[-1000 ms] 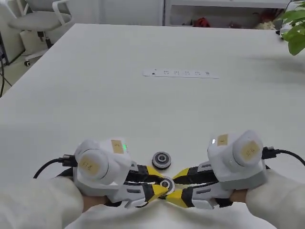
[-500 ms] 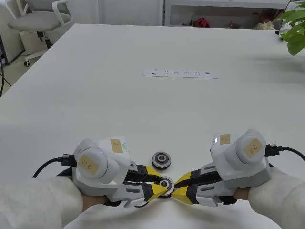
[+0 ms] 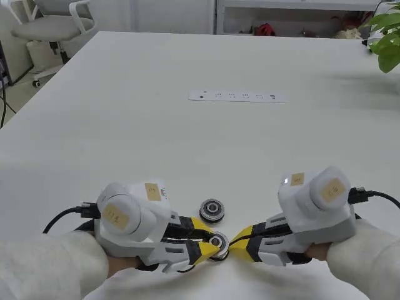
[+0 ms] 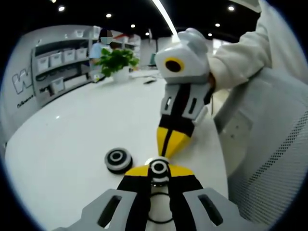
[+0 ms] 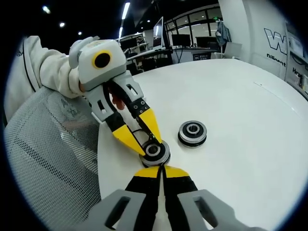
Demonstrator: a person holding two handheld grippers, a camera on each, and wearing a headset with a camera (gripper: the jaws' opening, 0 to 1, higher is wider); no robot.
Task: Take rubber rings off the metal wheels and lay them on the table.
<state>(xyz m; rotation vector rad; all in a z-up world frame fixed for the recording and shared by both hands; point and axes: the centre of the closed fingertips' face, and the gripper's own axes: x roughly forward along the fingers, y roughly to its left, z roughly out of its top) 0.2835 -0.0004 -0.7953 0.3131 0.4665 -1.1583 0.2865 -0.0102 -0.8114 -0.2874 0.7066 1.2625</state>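
Observation:
A small metal wheel (image 3: 218,240) with a dark rubber rim is held just above the white table (image 3: 187,144), with my left gripper (image 3: 212,245) shut on it. In the left gripper view the wheel (image 4: 159,167) sits between my yellow tips (image 4: 159,171), with a thin black loop (image 4: 150,217) behind it between the jaws. My right gripper (image 3: 234,240) is shut, its tips touching the wheel's (image 5: 154,151) edge. Whether it pinches the rubber is unclear. A second wheel (image 3: 212,210) lies flat on the table just beyond.
A white power strip (image 3: 237,96) lies mid-table. A green plant (image 3: 386,37) stands at the far right, and an office chair (image 3: 50,25) beyond the far left corner. The table's near edge is right under both grippers.
My right gripper has drawn back to the right, from overlapping the held wheel to just touching its edge. The left gripper and the second wheel have stayed put.

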